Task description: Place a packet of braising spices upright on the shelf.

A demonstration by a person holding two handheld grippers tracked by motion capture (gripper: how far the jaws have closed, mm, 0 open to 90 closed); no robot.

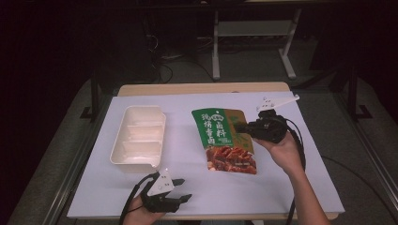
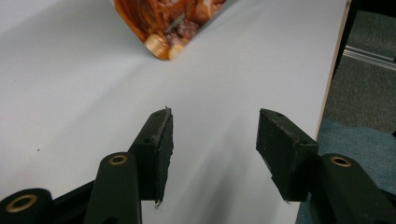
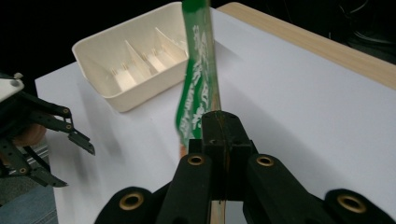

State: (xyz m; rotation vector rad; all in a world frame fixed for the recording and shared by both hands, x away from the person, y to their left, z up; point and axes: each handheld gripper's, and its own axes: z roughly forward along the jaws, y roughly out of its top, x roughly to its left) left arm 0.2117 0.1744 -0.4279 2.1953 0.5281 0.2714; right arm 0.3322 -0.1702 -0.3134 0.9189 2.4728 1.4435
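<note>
- Over the white sheet (image 1: 291,178) covering a wooden table, the right gripper (image 1: 241,126) pinches the right edge of a green seasoning pouch (image 1: 225,140), jaws pressed together on the foil; the right gripper view has the pouch (image 3: 196,93) rising edge-on from the clamped jaws
- Near the front edge, the left gripper (image 1: 185,190) hangs with jaws spread and nothing between them; its own view has bare sheet between the two black pads (image 2: 163,140) and the pouch's lower corner (image 2: 170,28) ahead
- Judged from the scene, the pouch is gripped and seems partly raised; carrying it to the cream tray (image 1: 115,157), well apart at the left, appears not yet done
- Count: one pouch, one tray with three compartments, all empty, and two grippers
</note>
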